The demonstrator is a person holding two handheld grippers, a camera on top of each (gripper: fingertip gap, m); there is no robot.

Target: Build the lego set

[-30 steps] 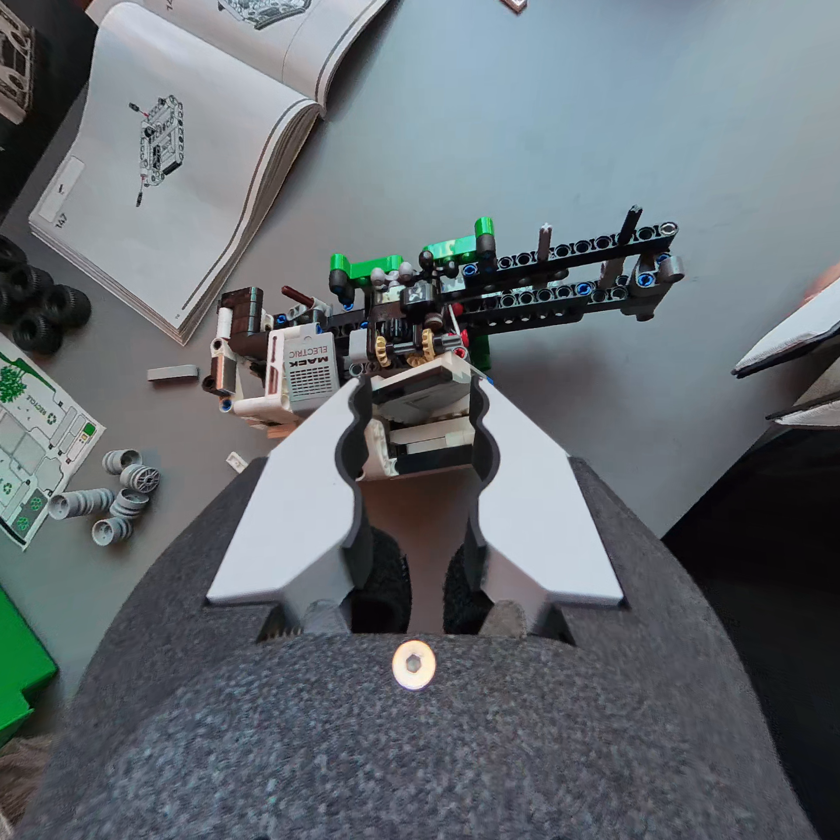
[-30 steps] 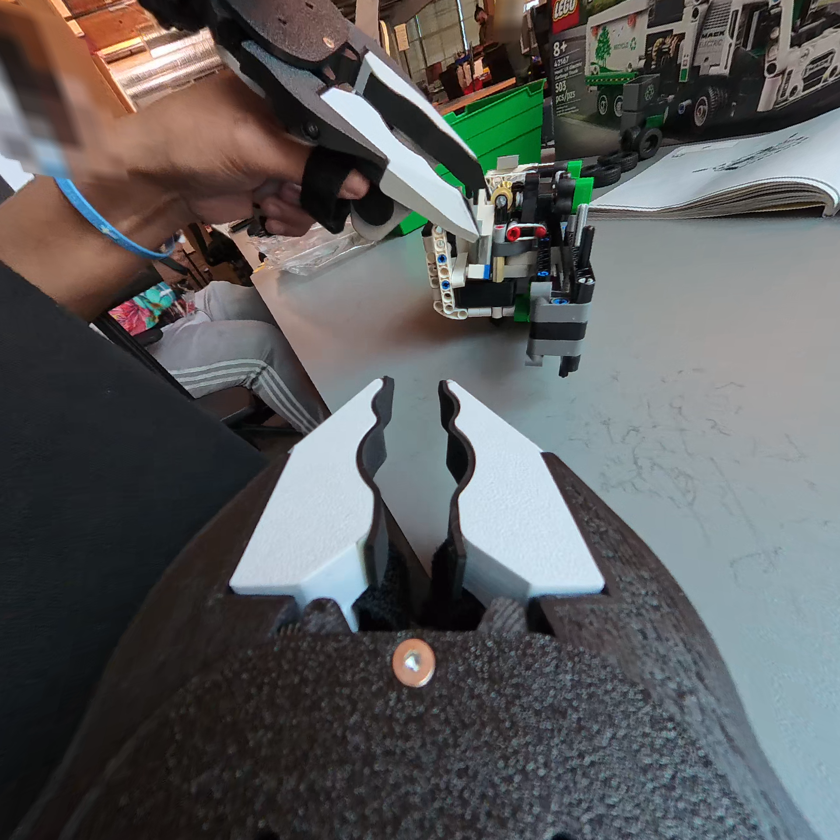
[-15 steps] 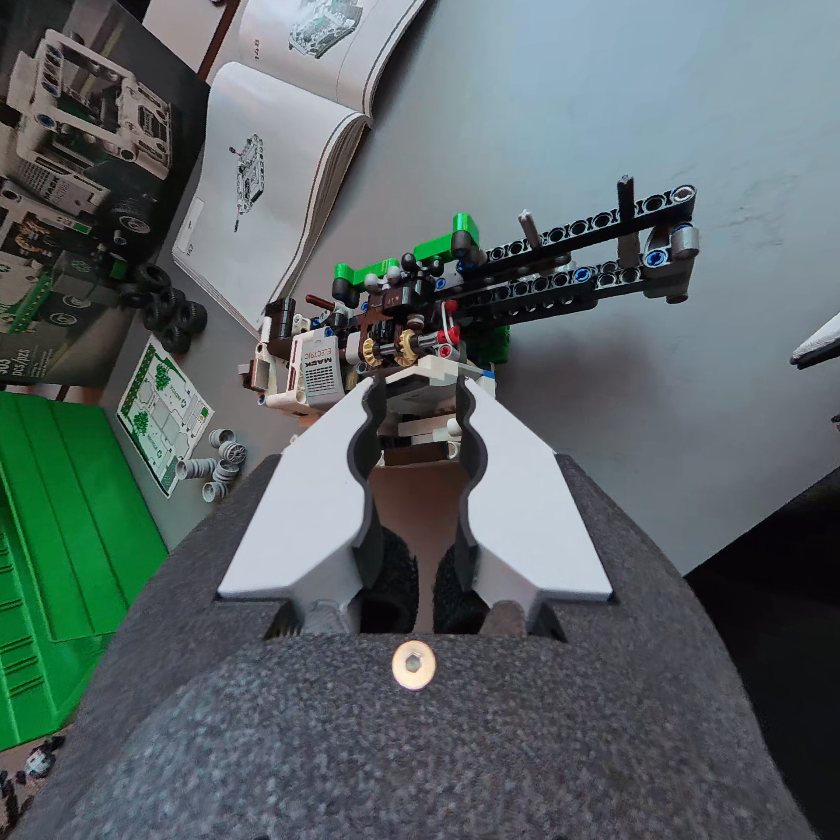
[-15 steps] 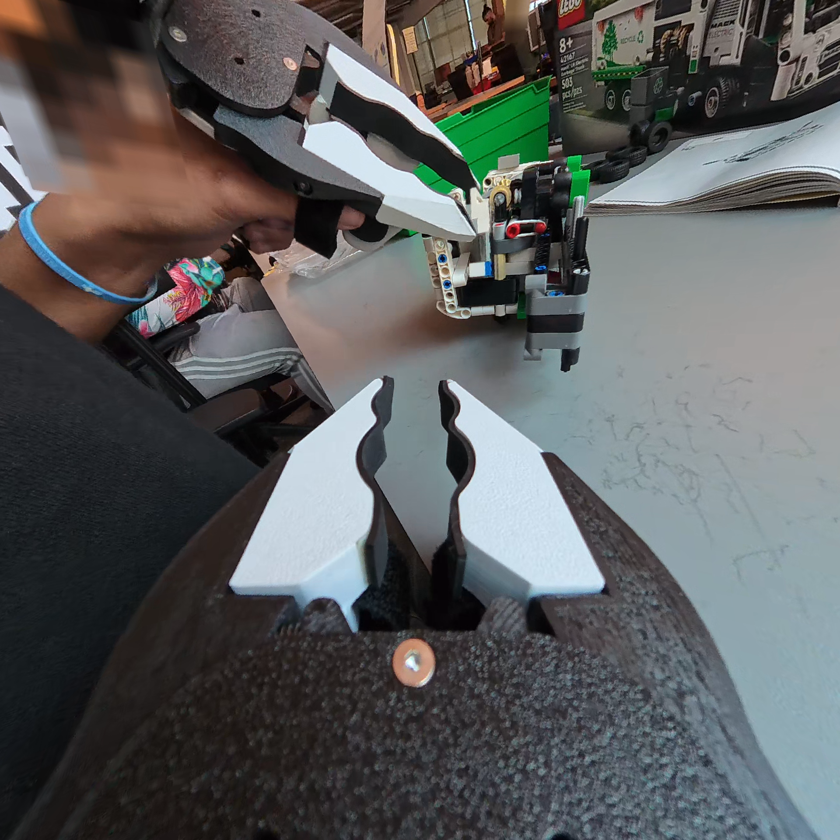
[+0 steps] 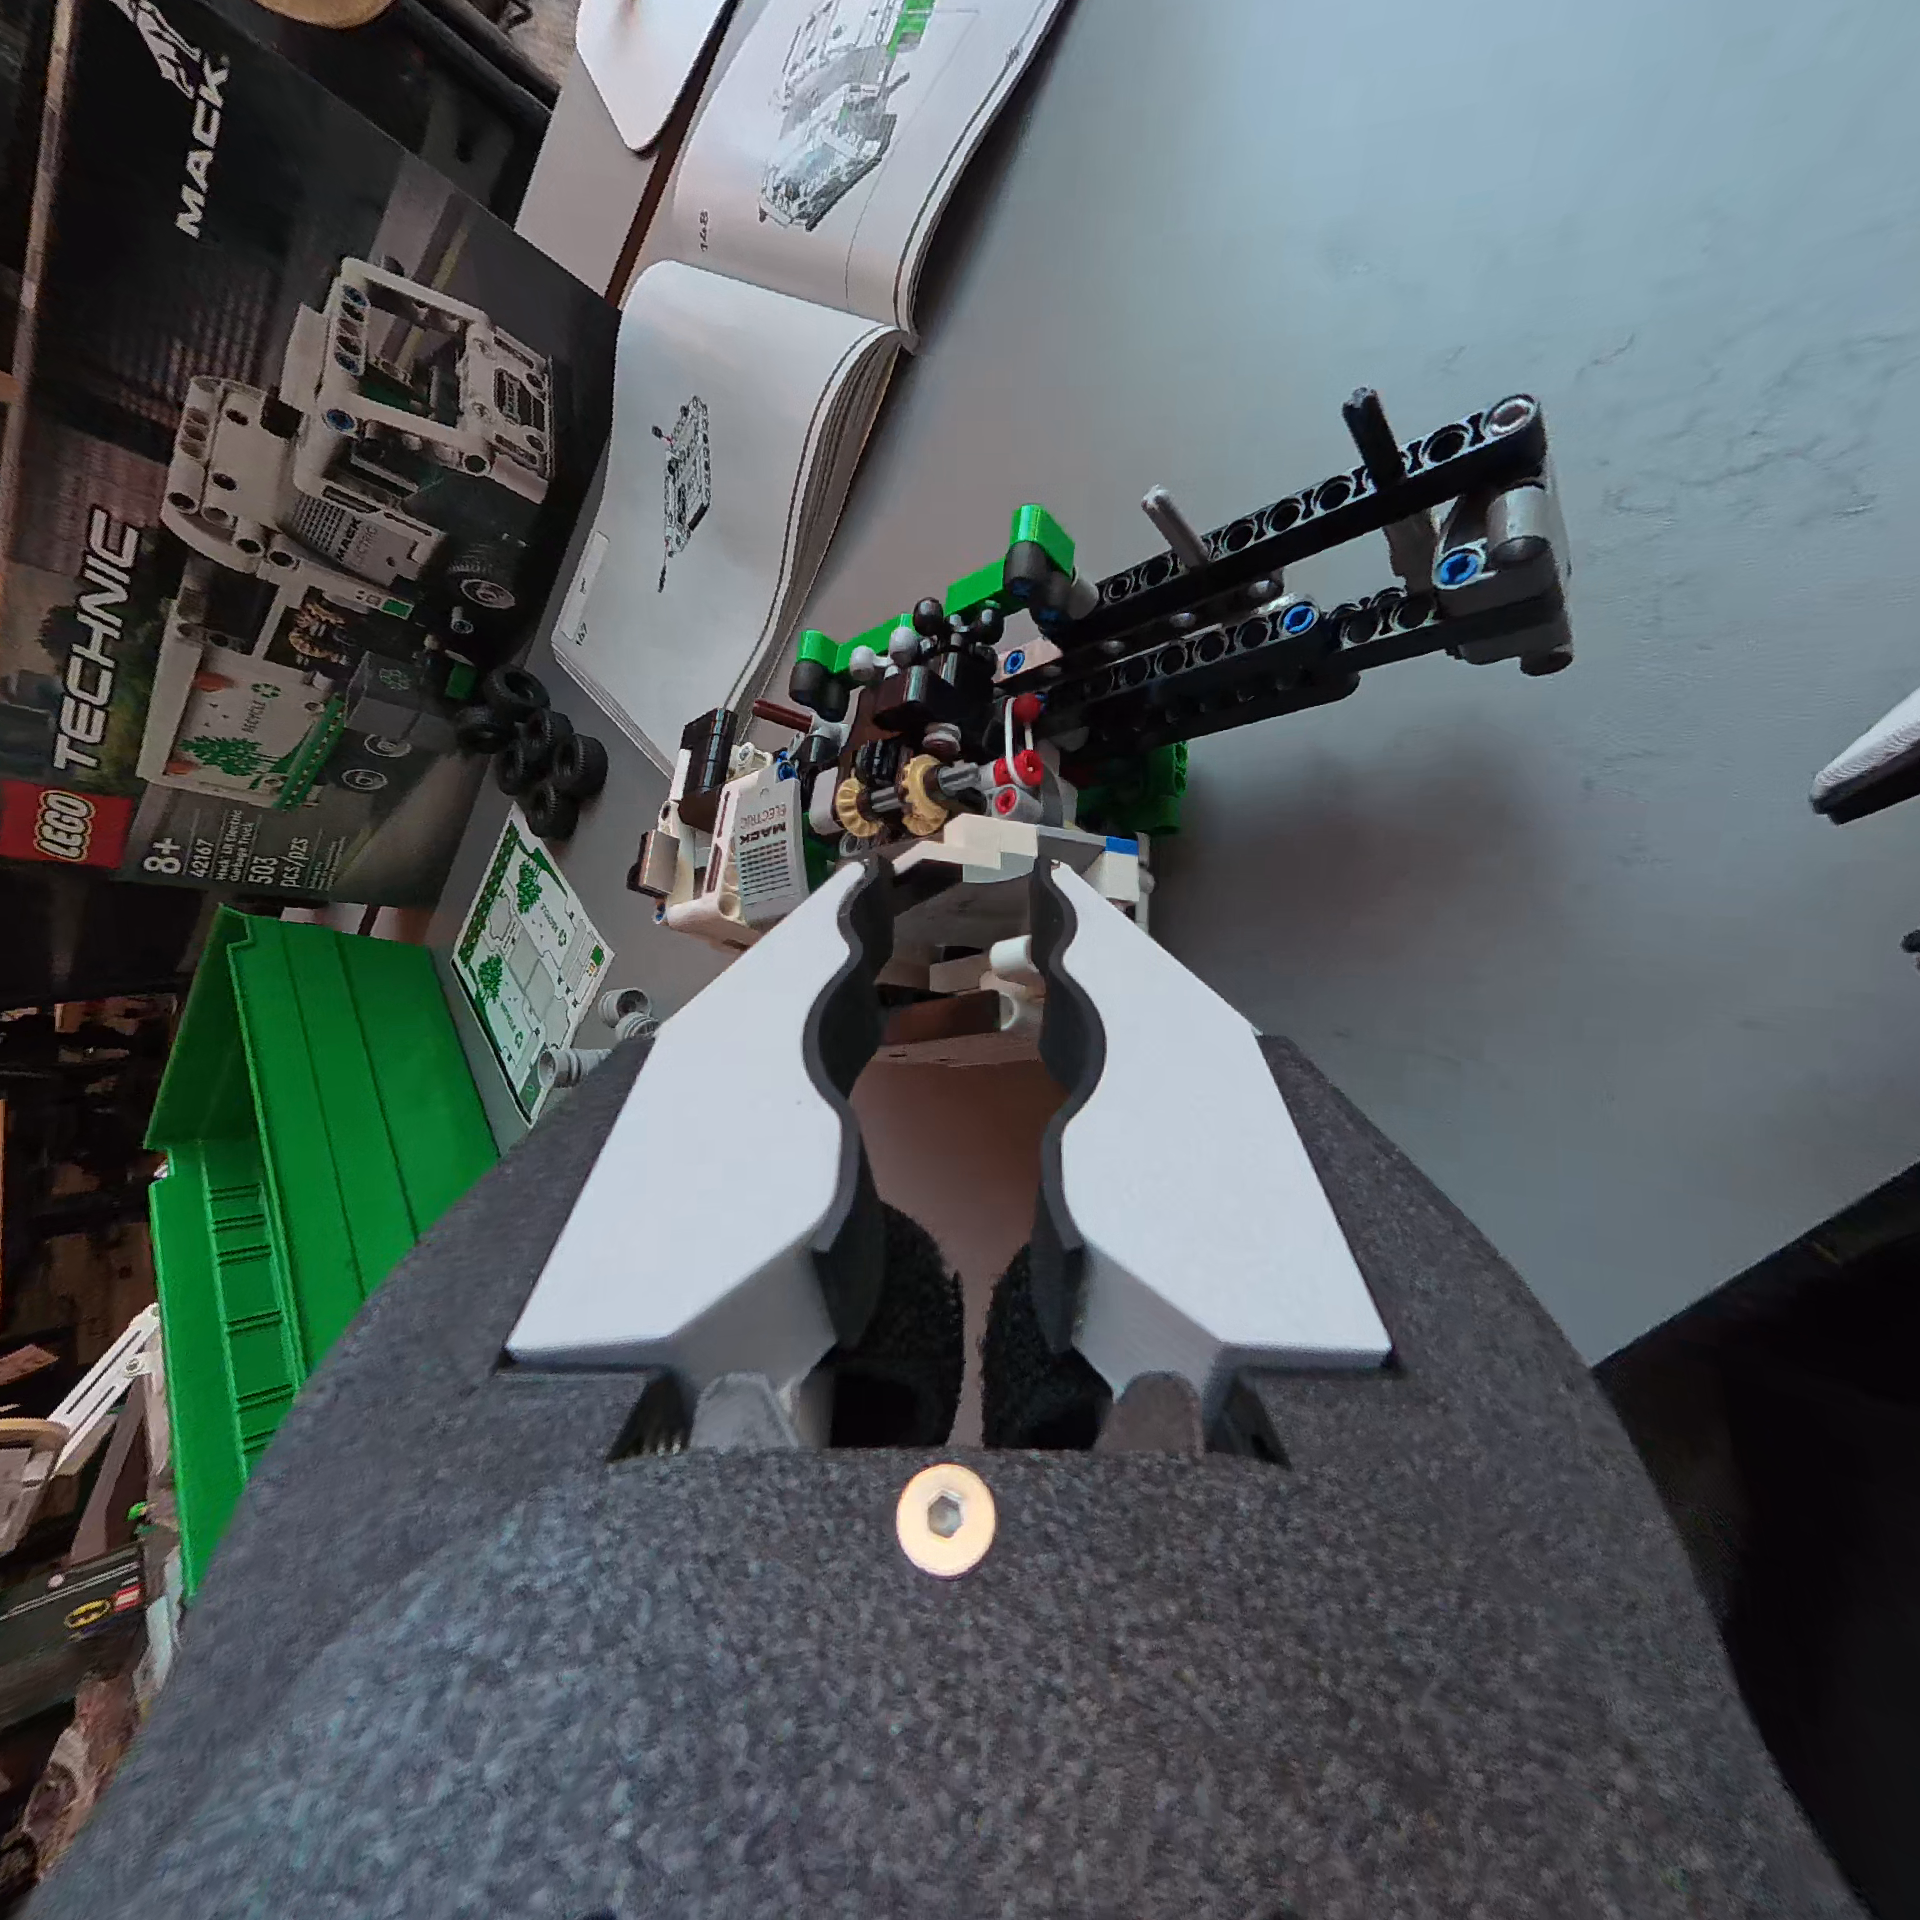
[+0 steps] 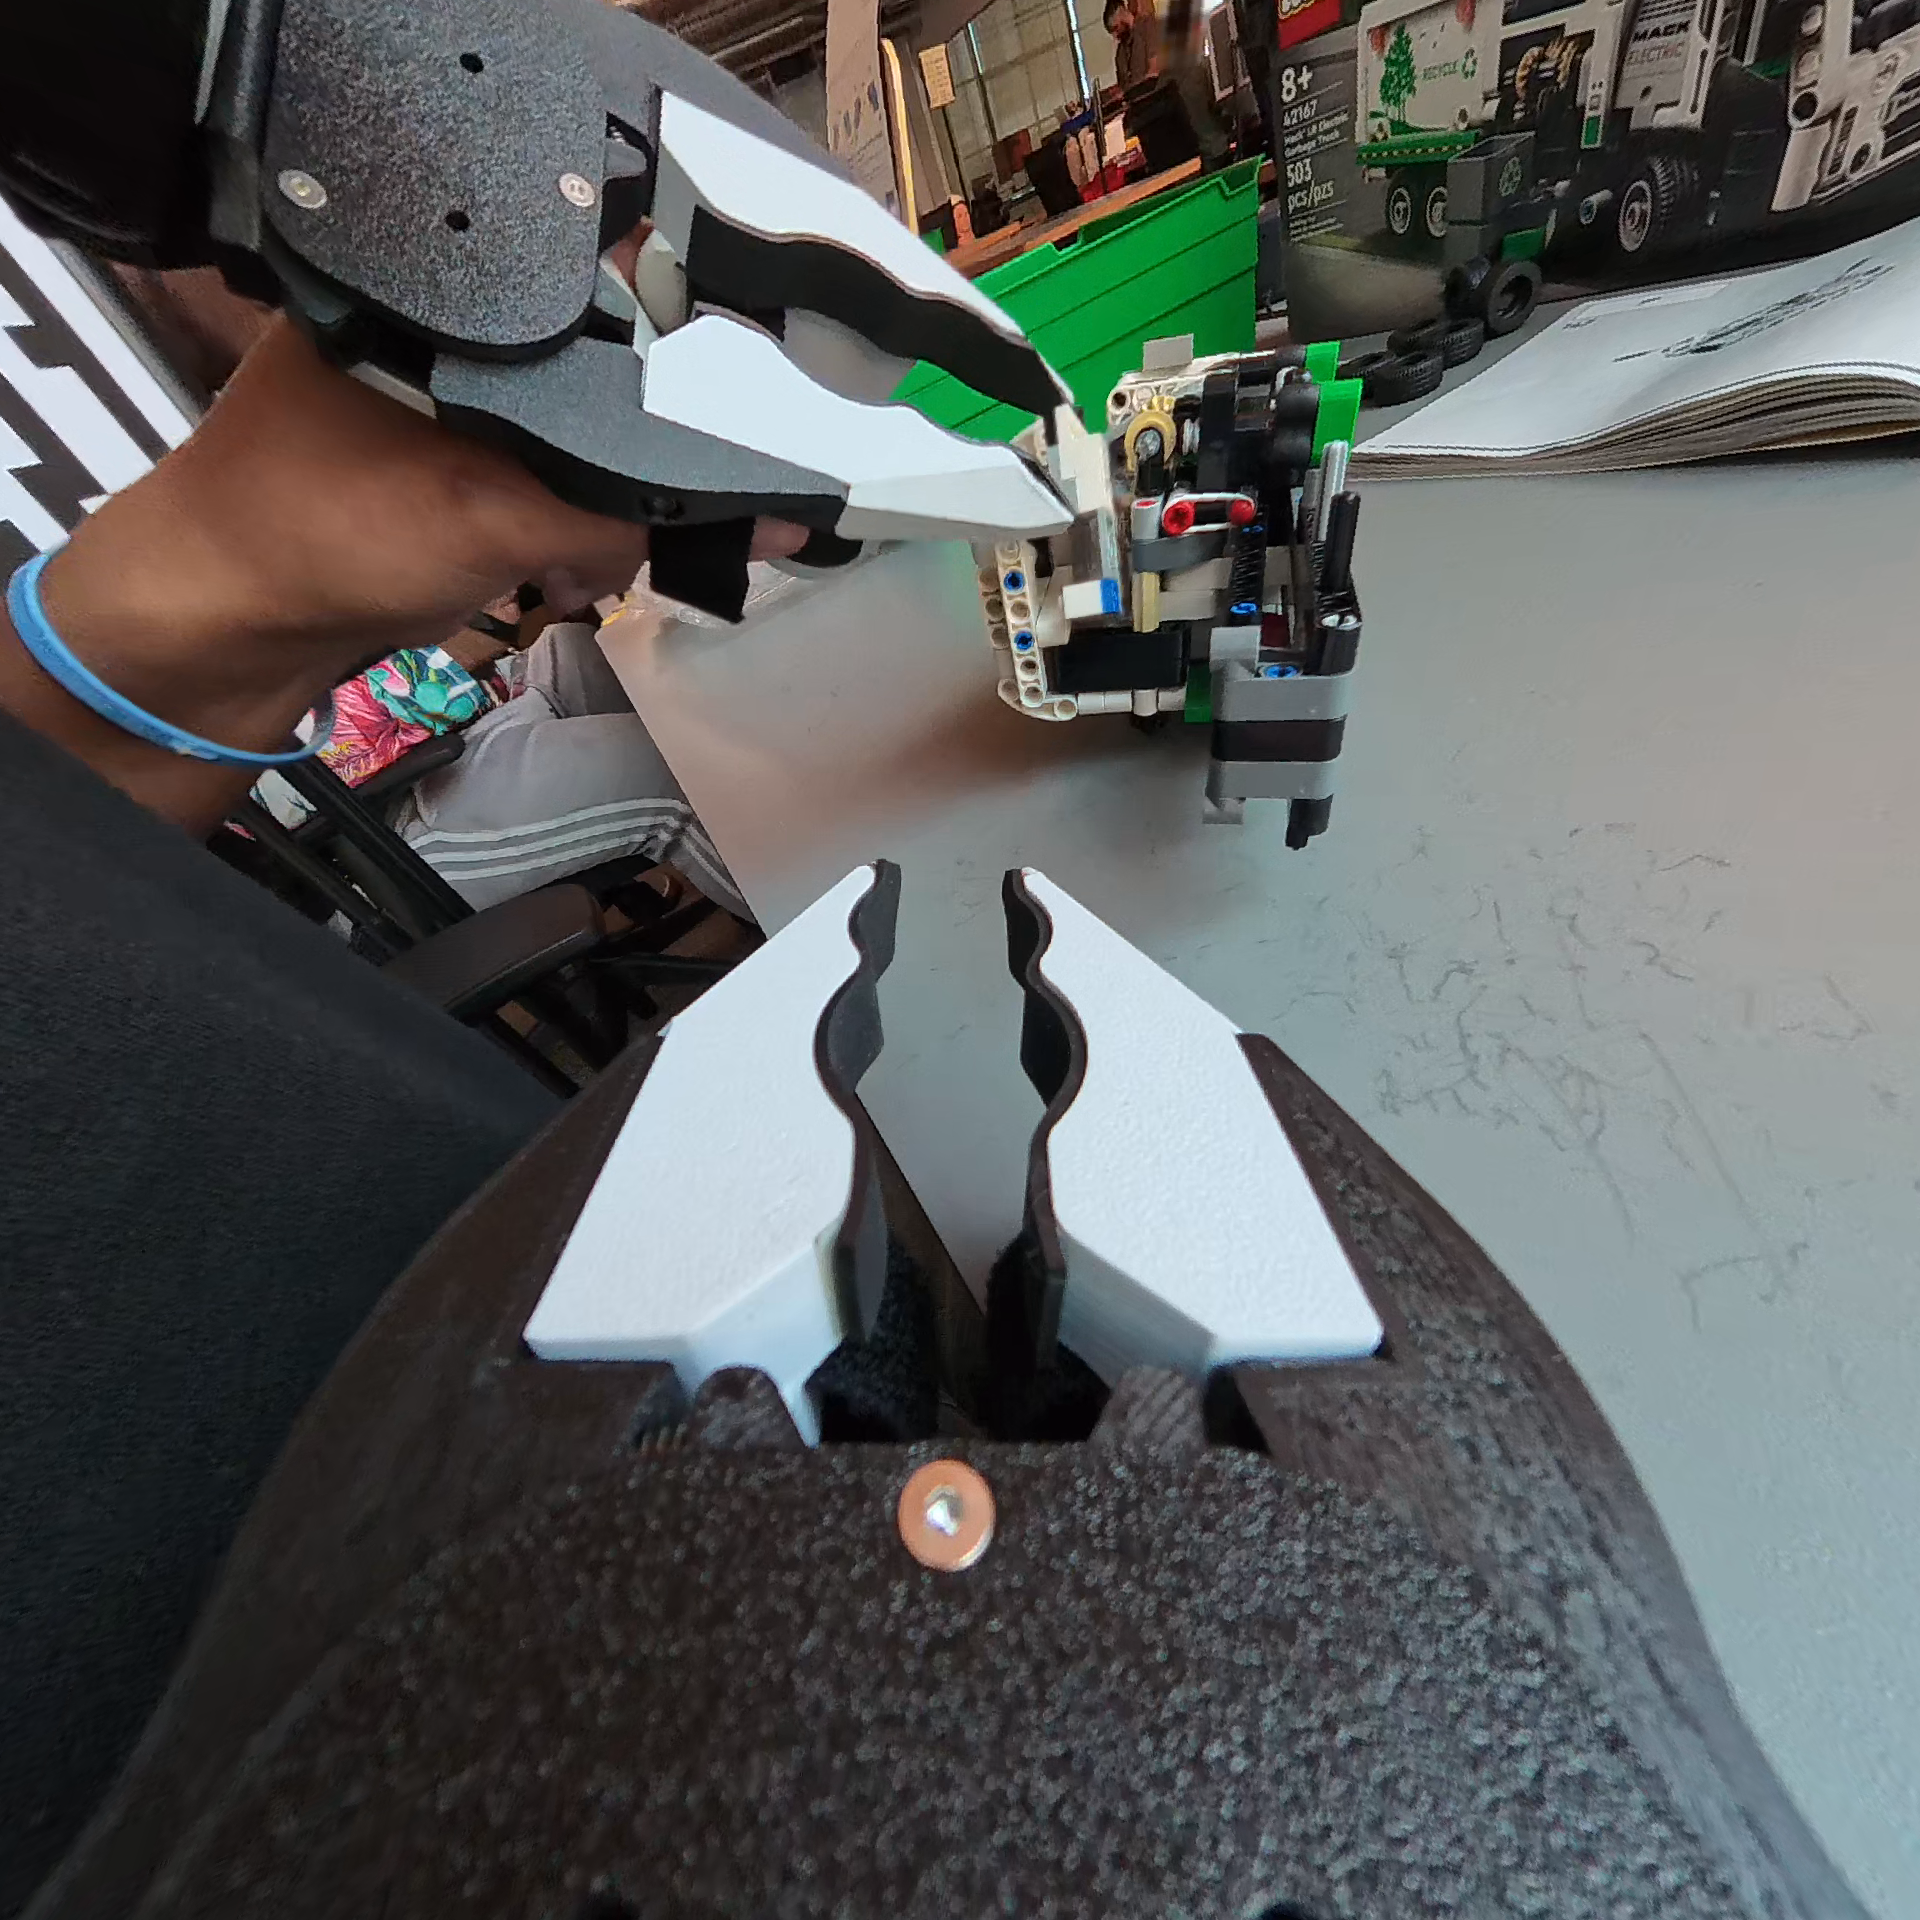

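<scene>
The half-built lego truck (image 5: 935, 748) is white, black and green, with two long black beams (image 5: 1299, 582) running out to the right. It rests on the grey table (image 6: 1558, 1039), and its grey rear end hangs just above the surface in the right wrist view (image 6: 1195, 582). My left gripper (image 5: 956, 883) is shut on the white cab side of the truck. It also shows in the right wrist view (image 6: 1070, 462), held by a hand. My right gripper (image 6: 948, 875) is slightly open and empty, low over the table, well short of the truck.
An open instruction booklet (image 5: 727, 468) lies behind the truck, beside the set's box (image 5: 260, 520). A green bin (image 5: 301, 1143), black tyres (image 5: 540, 748), a sticker sheet (image 5: 525, 956) and grey wheel hubs (image 5: 623, 1008) sit to the left. A seated person (image 6: 540, 769) is past the table edge. My right fingertips sit around 12 centimeters from my left ones.
My left gripper has closed tighter on the truck and swung lower, toward level, turning the truck so its beams point up and right. My right gripper has barely moved.
</scene>
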